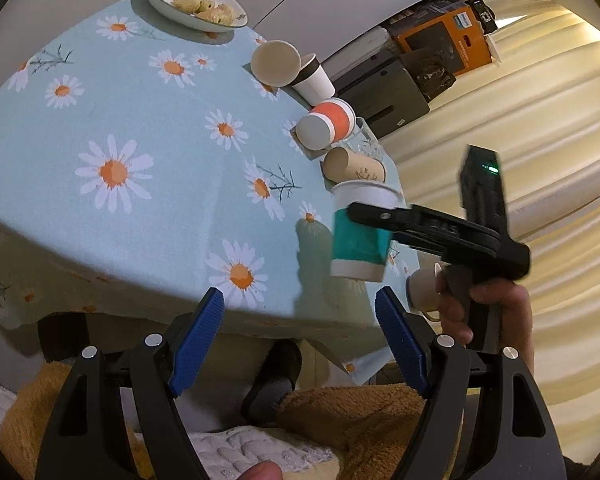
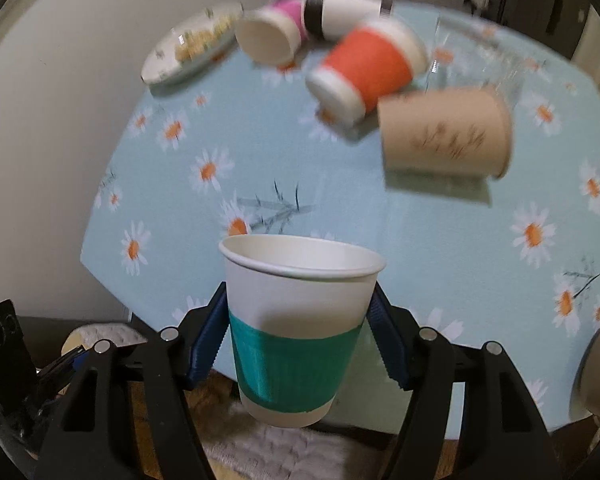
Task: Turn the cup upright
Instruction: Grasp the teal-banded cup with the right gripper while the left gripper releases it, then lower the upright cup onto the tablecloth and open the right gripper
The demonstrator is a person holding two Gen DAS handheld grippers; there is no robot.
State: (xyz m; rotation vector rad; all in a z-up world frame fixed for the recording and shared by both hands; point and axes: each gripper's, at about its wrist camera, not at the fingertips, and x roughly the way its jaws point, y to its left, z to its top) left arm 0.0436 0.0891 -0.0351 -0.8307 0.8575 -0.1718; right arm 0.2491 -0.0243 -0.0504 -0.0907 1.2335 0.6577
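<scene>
Teal-banded cup [image 2: 296, 328]: axis vertical, mouth up | right gripper [image 2: 300, 344] clamping it | left gripper [image 1: 300, 340] wide

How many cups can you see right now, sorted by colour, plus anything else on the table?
Teal cup, held in the right gripper: 1
Orange cup: 1
Brown cup: 1
Pink cup: 1
Black-and-white cup: 1
Glass: 1
Snack plate: 1
Total: 7

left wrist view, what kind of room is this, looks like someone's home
Probably a home dining spot: a daisy tablecloth covers the table, a floral dish of snacks sits on it, and cream curtains hang behind.
</scene>
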